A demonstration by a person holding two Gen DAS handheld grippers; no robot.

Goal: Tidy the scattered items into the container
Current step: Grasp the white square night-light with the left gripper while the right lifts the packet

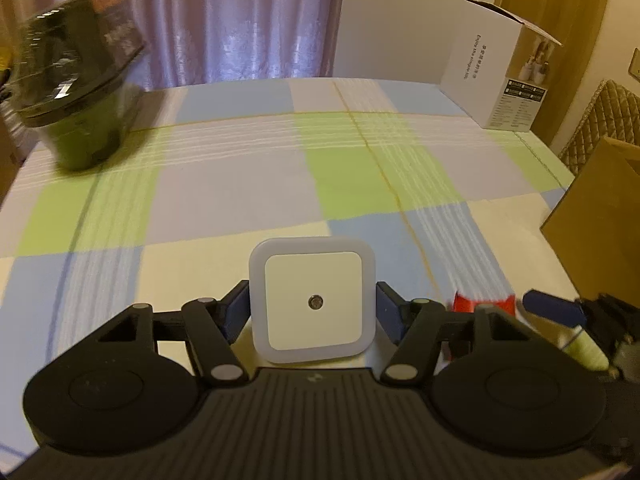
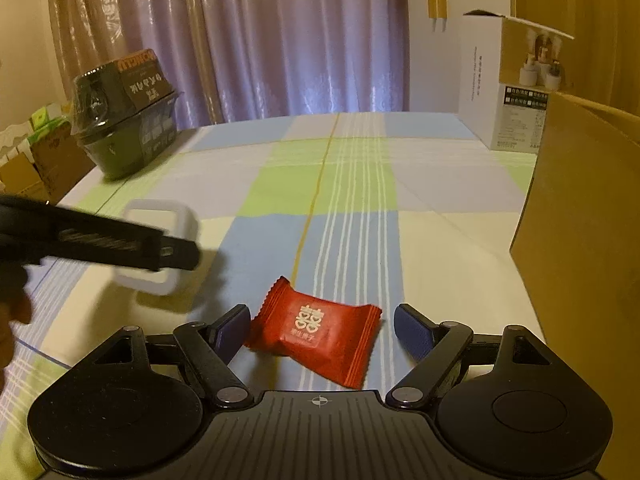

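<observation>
Step in hand: two pickups at once. Left gripper (image 1: 312, 308) has its jaws pinching the white night light (image 1: 312, 300), near the front edge of the table (image 1: 240, 184). Right gripper (image 2: 320, 326) has its jaws spread around the red candy (image 2: 316, 330), not yet closed. Next: close on the candy, then carry both to the brown box (image 2: 580, 216) at the table's right edge
</observation>
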